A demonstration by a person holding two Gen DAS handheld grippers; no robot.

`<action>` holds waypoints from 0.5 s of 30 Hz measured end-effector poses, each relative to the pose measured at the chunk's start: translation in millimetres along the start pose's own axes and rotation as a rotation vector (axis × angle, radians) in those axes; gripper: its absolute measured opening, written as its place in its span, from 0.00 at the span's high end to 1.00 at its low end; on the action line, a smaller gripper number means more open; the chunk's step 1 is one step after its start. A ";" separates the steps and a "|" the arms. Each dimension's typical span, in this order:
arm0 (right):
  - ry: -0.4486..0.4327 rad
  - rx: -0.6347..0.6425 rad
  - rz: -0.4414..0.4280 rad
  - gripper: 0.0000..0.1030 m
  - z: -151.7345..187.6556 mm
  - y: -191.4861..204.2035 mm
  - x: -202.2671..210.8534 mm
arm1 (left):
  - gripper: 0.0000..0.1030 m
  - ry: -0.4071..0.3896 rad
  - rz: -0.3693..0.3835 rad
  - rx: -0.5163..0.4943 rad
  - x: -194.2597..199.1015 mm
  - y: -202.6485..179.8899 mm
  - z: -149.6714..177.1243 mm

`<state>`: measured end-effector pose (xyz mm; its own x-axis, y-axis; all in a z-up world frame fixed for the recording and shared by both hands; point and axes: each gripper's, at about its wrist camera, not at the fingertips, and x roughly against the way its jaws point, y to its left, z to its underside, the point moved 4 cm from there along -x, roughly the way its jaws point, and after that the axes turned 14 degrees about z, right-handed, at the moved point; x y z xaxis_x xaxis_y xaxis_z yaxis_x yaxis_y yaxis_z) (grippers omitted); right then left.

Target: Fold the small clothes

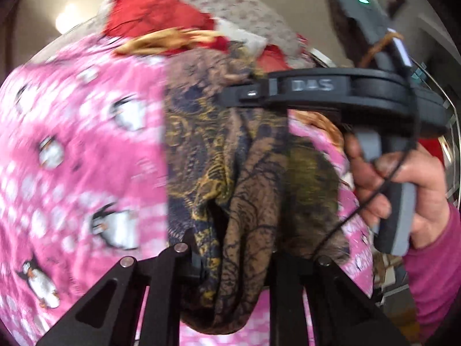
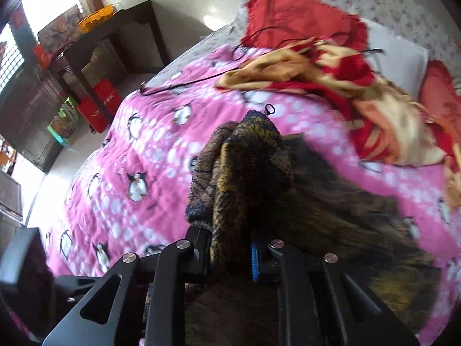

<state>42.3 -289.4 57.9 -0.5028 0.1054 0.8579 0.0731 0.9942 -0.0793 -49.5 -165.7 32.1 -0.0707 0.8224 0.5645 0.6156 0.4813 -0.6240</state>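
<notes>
A: Left gripper?
B: Pinching a bunched fold of the brown-and-gold patterned cloth, lifted off the pink penguin blanket.
A: Right gripper?
B: Clamped on the same cloth's other bunch; the rest trails right over the blanket.
A: Beyond?
B: Red-and-cream garment near the blanket's far edge, red cushion behind. Person's hand on right handle.
</notes>
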 end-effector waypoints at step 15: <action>-0.047 -0.177 0.158 0.82 80.7 -172.4 53.9 | 0.82 0.188 0.074 -0.231 -137.3 -145.3 11.8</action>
<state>-66.9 -453.3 76.8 -0.5121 0.2648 0.8171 0.3019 0.9461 -0.1174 -138.5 -344.9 38.9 0.1141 0.7717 0.6257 0.7776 0.3227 -0.5397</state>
